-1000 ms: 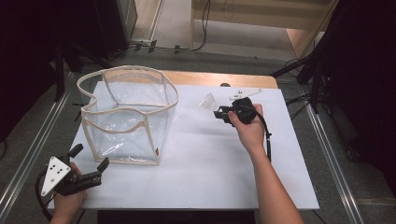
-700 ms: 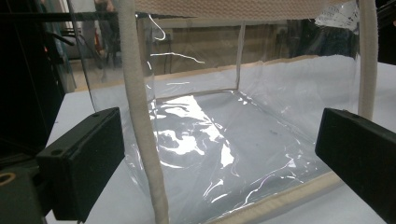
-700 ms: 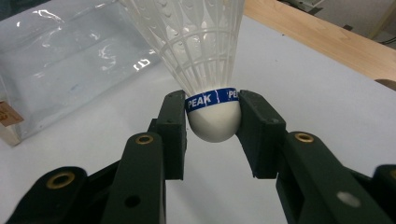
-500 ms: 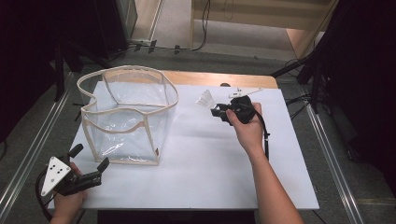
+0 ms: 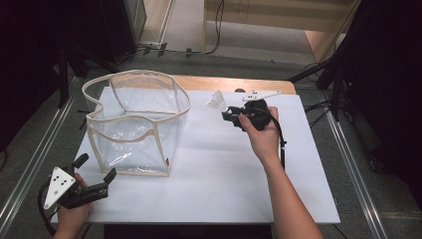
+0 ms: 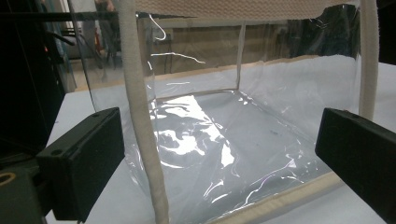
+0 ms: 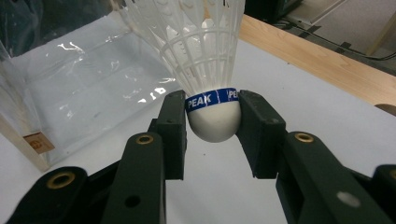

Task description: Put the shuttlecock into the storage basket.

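Nearest to you, at the front left corner of the tabletop (image 5: 209,194), your left gripper (image 5: 94,185) rests low in your left hand (image 5: 74,211), its jaws standing wide apart with nothing between them. They point at the clear bag (image 5: 134,132) just beyond. In the left gripper view, the bag (image 6: 224,140) stands close ahead, and its cream fabric edging (image 6: 142,140) runs upright between the two black jaws without touching either one.

Farther out and to the right, your right hand (image 5: 261,137) holds the right gripper (image 5: 230,115) above the white tabletop, pointing toward the left. Its jaws are clamped on the shuttlecock (image 5: 217,102). In the right gripper view, the pads press on either side of the shuttlecock's (image 7: 205,56) rounded white base, just under a blue band printed PEAK, and the white feathered skirt flares up and away from the jaws. The shuttlecock is off the tabletop, held in the air to the right of the bag's open rim and apart from it.

Beyond the white surface, a strip of bare wood (image 5: 229,83) shows along the far edge.
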The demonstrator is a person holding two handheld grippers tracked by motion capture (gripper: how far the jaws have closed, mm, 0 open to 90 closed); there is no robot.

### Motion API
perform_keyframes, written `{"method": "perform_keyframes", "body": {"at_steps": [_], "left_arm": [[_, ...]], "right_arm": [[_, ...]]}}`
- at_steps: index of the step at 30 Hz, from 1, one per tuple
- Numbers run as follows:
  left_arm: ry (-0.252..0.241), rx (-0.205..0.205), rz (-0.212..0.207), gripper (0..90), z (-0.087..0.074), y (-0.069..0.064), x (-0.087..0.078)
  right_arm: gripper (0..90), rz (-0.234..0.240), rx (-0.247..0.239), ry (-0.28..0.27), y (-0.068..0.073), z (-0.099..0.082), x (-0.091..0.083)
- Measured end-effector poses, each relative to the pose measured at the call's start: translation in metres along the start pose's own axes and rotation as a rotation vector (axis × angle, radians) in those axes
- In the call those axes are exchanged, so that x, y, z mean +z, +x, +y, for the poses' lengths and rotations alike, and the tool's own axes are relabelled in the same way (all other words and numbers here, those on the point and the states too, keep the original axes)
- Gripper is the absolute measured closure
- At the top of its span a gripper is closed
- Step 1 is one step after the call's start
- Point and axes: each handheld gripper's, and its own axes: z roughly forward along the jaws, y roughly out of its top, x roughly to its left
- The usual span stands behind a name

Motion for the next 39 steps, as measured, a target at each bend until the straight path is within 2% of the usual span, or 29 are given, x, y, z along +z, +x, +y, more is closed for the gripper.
{"method": "perform_keyframes", "body": {"at_steps": [39], "left_arm": [[-0.005, -0.006, -0.003, 2.1, 0.0, 0.0, 0.0]], "right_arm": [[61.8, 0.043, -0.032, -0.099, 0.037, 0.041, -0.009]]}}
